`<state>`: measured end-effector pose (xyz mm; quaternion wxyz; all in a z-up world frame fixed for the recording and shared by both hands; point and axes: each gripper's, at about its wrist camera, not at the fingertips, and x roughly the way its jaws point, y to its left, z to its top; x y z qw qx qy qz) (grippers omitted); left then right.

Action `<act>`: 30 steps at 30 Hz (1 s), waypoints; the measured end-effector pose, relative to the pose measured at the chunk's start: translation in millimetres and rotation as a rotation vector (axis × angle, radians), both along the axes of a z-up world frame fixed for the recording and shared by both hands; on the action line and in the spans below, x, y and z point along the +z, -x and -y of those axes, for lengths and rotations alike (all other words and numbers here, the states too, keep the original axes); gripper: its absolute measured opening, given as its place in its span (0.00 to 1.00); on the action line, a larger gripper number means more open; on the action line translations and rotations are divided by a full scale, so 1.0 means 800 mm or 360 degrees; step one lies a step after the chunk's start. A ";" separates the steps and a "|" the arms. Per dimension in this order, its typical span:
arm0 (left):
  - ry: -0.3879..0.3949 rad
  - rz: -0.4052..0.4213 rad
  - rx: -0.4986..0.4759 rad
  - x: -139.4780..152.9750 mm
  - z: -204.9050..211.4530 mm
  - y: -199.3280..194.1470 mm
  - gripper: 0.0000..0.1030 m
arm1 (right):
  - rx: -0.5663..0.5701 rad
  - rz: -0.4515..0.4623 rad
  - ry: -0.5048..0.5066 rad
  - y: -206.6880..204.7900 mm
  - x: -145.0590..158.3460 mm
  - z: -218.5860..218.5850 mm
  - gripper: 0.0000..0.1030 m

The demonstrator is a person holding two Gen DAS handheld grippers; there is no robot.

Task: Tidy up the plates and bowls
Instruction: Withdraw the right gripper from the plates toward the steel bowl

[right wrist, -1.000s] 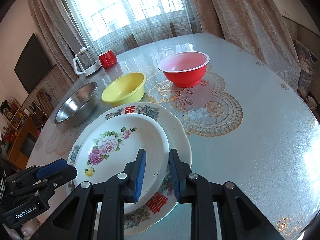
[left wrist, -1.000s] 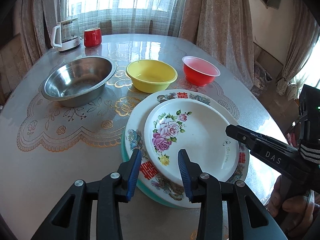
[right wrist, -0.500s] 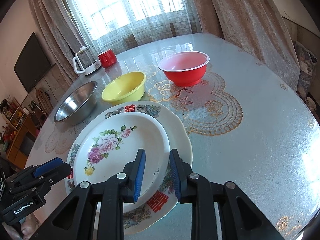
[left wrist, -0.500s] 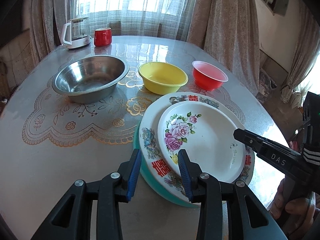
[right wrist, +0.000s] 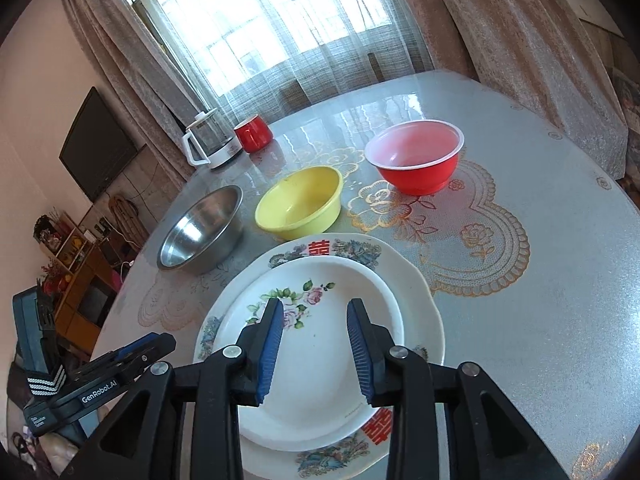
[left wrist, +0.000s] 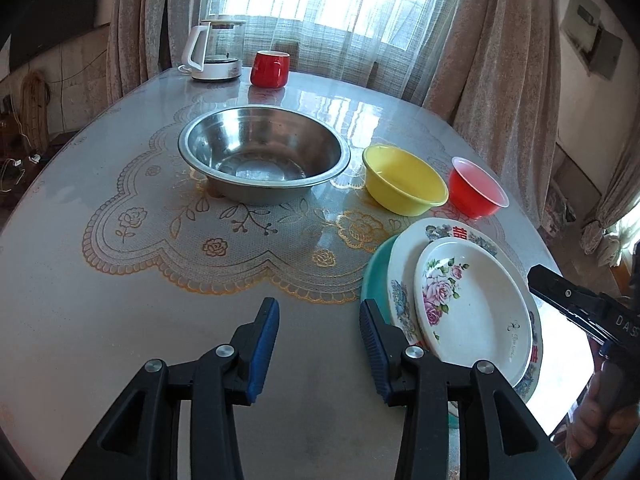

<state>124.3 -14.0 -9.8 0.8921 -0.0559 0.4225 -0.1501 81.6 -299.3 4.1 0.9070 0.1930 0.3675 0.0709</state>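
Both sets of jaws opening with nothing between them: right gripper (right wrist: 314,322) spread over the rose plate (right wrist: 320,380) atop the plate stack, frame center-bottom, left gripper (left wrist: 318,326) spread over bare table (left wrist: 120,320) left of the stack, steel bowl (left wrist: 264,154), yellow bowl (left wrist: 404,184), red bowl (left wrist: 476,192) in a row beyond.

The left claw (left wrist: 318,338) has slid off the plate stack (left wrist: 460,308); the right claw (right wrist: 314,338), opening, seemingly released the rose plate (right wrist: 320,360).
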 end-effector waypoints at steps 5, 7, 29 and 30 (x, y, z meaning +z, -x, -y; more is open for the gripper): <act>0.0011 0.0052 0.0126 0.006 -0.037 -0.018 0.44 | 0.0198 -0.0023 -0.0112 -0.025 0.005 -0.034 0.36; 0.0030 0.0063 0.0177 0.009 -0.052 -0.026 0.46 | 0.0261 -0.0033 -0.0118 -0.036 0.007 -0.050 0.36; 0.0212 -0.0016 0.0430 0.014 -0.122 -0.162 0.65 | 0.0184 -0.0327 -0.0434 -0.216 -0.035 -0.121 0.39; 0.0230 -0.0024 0.0436 0.011 -0.123 -0.167 0.60 | 0.0165 -0.0334 -0.0433 -0.220 -0.038 -0.122 0.39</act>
